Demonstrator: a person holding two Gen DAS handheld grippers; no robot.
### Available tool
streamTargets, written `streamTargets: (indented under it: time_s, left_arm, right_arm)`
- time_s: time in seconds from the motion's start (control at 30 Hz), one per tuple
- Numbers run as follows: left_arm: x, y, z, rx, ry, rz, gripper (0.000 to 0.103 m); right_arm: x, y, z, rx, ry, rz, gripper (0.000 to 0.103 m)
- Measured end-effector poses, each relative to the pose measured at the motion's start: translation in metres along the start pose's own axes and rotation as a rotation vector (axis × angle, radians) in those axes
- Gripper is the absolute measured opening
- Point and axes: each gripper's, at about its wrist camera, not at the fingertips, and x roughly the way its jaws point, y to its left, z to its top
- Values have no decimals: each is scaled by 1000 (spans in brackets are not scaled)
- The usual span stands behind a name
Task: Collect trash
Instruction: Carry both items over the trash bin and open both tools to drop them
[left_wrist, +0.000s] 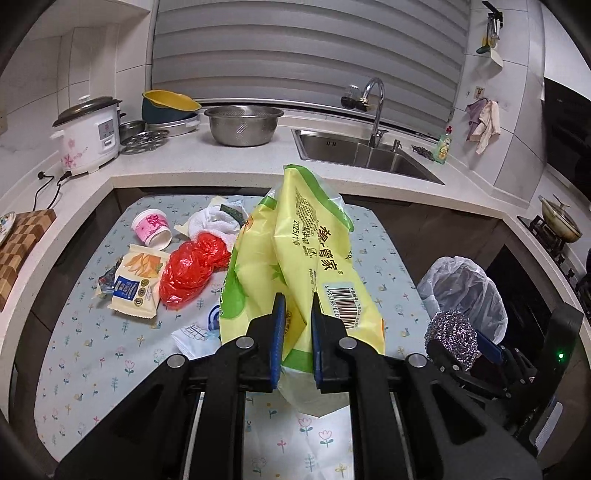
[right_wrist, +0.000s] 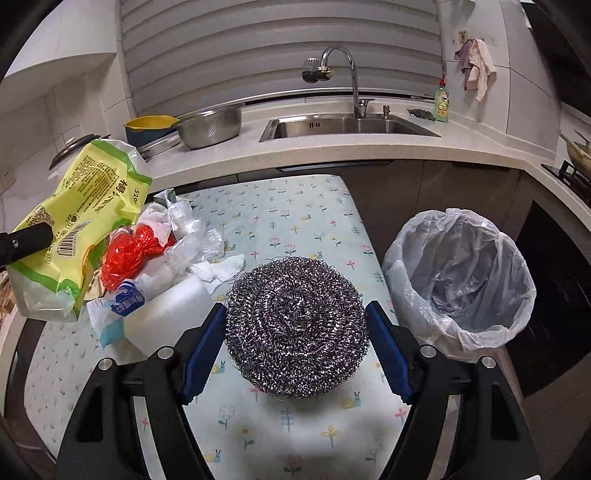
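Observation:
My left gripper (left_wrist: 297, 306) is shut on a crumpled yellow-green plastic package (left_wrist: 295, 240), held above the flower-print table (left_wrist: 92, 350). The package (right_wrist: 81, 206) also shows at the left of the right wrist view. My right gripper (right_wrist: 297, 314) is shut on a round steel wool scrubber (right_wrist: 295, 325), its blue pads against both sides. That scrubber (left_wrist: 452, 338) appears low on the right in the left wrist view. A bin with a clear liner (right_wrist: 461, 284) stands open off the table's right edge. On the table lie a red plastic bag (left_wrist: 192, 273), a pink cup (left_wrist: 151, 227) and a snack wrapper (left_wrist: 135, 284).
White paper towels (left_wrist: 214, 221) and clear plastic scraps (right_wrist: 192, 240) lie among the trash. A counter wraps around behind, with a sink (left_wrist: 354, 151), a steel colander (left_wrist: 242, 125) and a rice cooker (left_wrist: 88, 136). A pan on a stove (left_wrist: 559, 223) sits at the right.

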Motion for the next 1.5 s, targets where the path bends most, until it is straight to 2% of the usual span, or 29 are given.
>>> streamTargets:
  time_s: [0.3,0.63,0.93,1.27,1.4,1.47,1.5]
  left_arm:
    - [1,-66,0,82,4,-85,12]
    - [26,-147,0,177,45,-198,12]
    - [85,-216,-4,258,145,-314,12]
    - [158,-262,-7,308,231,-370,13]
    - [179,-270,-5,313,248,-388,15]
    - [187,-271,-3,310,249,-385,23]
    - [191,-271,-2,306,250,-380,33]
  right_arm:
    - [-23,-54,4,56,-38,-66,73]
    - [-37,-124,2,130,-45,-174,73]
    - [-10,-175,16,168,-16,-251,73]
    - [31,-217,26,225,22,-303,73]
    - [46,-225,30,236,35,-315,73]
    - [52,-228,32,238,40,-316,73]
    - [55,-229,34,237,40,-316,73]
